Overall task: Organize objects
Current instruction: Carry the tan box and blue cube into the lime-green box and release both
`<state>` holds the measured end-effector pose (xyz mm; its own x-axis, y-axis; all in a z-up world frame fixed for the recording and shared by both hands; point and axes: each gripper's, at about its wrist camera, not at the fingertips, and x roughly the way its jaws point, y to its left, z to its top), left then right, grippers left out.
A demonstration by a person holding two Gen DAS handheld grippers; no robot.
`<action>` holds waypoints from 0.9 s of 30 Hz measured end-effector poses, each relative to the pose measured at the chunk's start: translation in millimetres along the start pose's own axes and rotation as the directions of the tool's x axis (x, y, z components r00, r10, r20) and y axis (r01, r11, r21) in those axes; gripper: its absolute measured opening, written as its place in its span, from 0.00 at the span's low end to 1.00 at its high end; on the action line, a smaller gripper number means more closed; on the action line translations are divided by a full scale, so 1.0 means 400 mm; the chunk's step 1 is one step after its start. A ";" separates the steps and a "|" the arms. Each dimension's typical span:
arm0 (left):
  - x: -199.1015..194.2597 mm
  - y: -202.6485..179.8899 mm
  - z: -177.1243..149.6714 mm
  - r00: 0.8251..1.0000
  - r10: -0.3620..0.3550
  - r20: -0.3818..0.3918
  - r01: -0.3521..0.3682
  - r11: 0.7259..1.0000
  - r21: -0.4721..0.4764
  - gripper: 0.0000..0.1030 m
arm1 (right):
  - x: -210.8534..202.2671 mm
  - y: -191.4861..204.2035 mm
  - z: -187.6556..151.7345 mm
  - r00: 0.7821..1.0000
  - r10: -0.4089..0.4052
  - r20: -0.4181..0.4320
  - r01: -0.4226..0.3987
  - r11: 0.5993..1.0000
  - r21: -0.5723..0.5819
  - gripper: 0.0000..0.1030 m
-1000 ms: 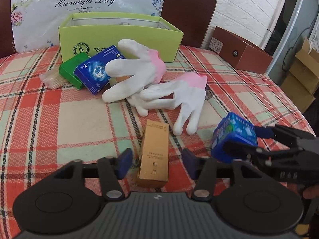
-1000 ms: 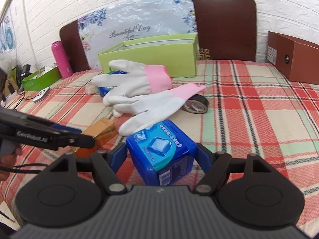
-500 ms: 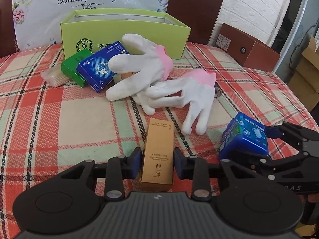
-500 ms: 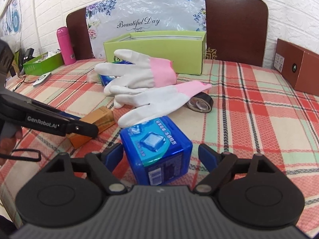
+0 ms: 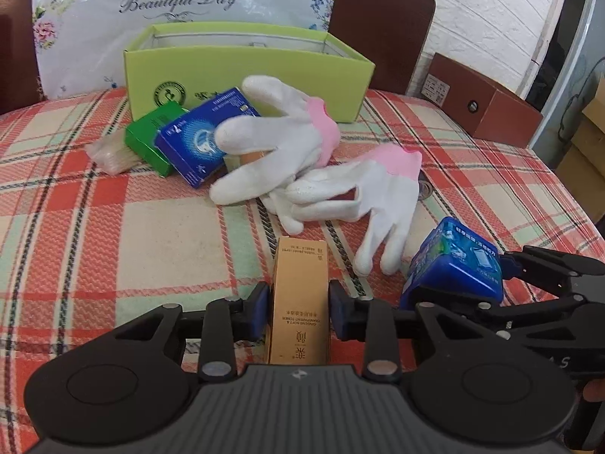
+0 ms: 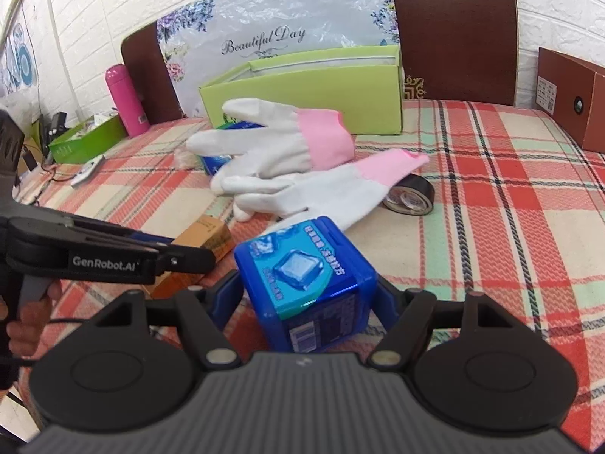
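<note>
My left gripper [image 5: 298, 308] is shut on a tan carton [image 5: 298, 295] lying on the plaid tablecloth; the carton also shows in the right wrist view [image 6: 206, 242]. My right gripper [image 6: 308, 295] is shut on a blue cube box [image 6: 306, 280], which also shows at the right of the left wrist view [image 5: 453, 265]. Two white gloves with pink cuffs [image 5: 302, 159] lie beyond. An open lime-green box [image 5: 245, 72] stands at the back, with a green box [image 5: 151, 140] and a blue packet [image 5: 200, 140] in front of it.
A black tape roll [image 6: 410, 196] lies right of the gloves. A brown box [image 5: 480, 100] sits at the far right. A pink bottle [image 6: 124, 94] and a green tray [image 6: 83, 140] stand off to the left. A clear packet [image 5: 107, 151] lies beside the green box.
My left gripper closed from open onto the tan carton. My right gripper stayed around the blue cube box and lifted and tilted it slightly.
</note>
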<state>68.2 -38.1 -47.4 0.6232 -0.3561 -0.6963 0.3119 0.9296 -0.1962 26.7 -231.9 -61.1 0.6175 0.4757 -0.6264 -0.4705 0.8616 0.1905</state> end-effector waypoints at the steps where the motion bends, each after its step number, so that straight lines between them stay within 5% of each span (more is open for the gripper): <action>1: -0.012 0.006 0.005 1.000 -0.003 0.009 0.004 1.000 -0.007 0.34 | -0.003 0.003 0.007 1.000 0.014 0.007 -0.014 1.000 0.003 0.69; 10: -0.130 0.039 0.112 0.987 -0.045 0.152 0.048 0.999 -0.018 0.34 | -0.038 0.019 0.122 0.990 0.081 0.119 -0.077 0.997 -0.032 0.69; 17: -0.175 0.041 0.250 0.959 -0.035 0.282 0.035 0.999 0.007 0.34 | -0.019 0.006 0.286 0.971 0.050 0.233 -0.031 0.996 -0.085 0.69; 27: -0.023 0.091 0.472 0.957 0.030 0.288 -0.019 0.999 -0.040 0.34 | 0.138 -0.029 0.489 0.960 -0.053 0.274 0.083 0.991 -0.101 0.69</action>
<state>209.1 -19.0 82.4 0.8126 -0.3401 -0.4732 0.2708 0.9394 -0.2102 189.6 -181.0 49.9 0.7906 0.4599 -0.4042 -0.4786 0.8760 0.0606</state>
